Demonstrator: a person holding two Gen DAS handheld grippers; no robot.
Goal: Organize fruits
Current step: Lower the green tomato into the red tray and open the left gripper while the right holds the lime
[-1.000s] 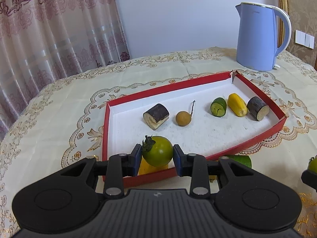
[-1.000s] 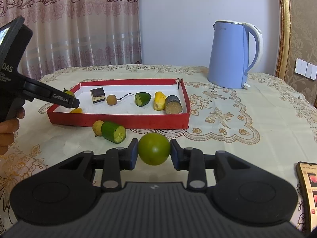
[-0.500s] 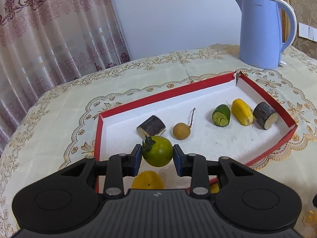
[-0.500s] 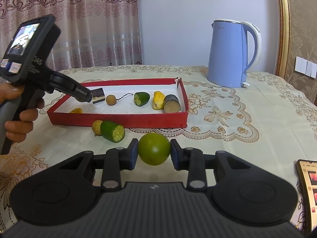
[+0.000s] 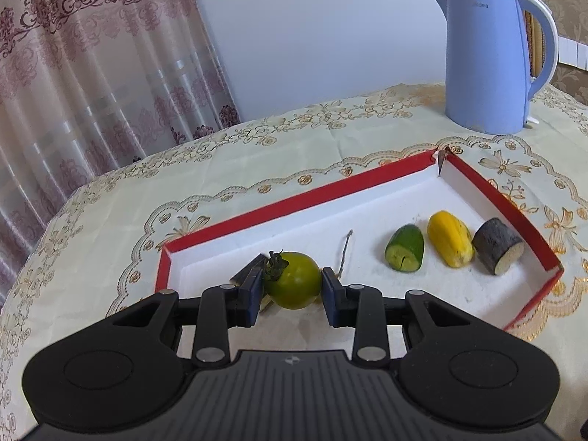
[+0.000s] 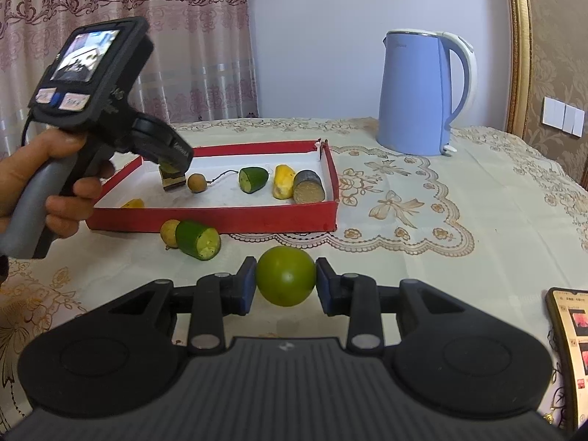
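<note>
My left gripper [image 5: 292, 294] is shut on a green tomato [image 5: 294, 283] with a dark stem, held over the left part of the red tray [image 5: 294, 202]. In the tray lie a green cucumber piece [image 5: 404, 253], a yellow piece [image 5: 450, 244] and a dark cane piece [image 5: 498, 251]; another dark piece [image 5: 246, 275] is partly hidden behind my left finger. My right gripper [image 6: 283, 286] is shut on a round green fruit [image 6: 286, 281], in front of the tray [image 6: 220, 217]. The left gripper [image 6: 172, 154] shows there above the tray's left end.
A cut cucumber piece [image 6: 198, 239] and a small yellow-brown fruit [image 6: 169, 233] lie on the tablecloth before the tray. A blue kettle [image 6: 422, 92] stands behind the tray at right. A phone [image 6: 569, 334] lies at the right edge. A longan [image 6: 196, 182] sits in the tray.
My left gripper has moved forward and over the tray with the green tomato still in it. The right gripper has stayed in place with its green fruit.
</note>
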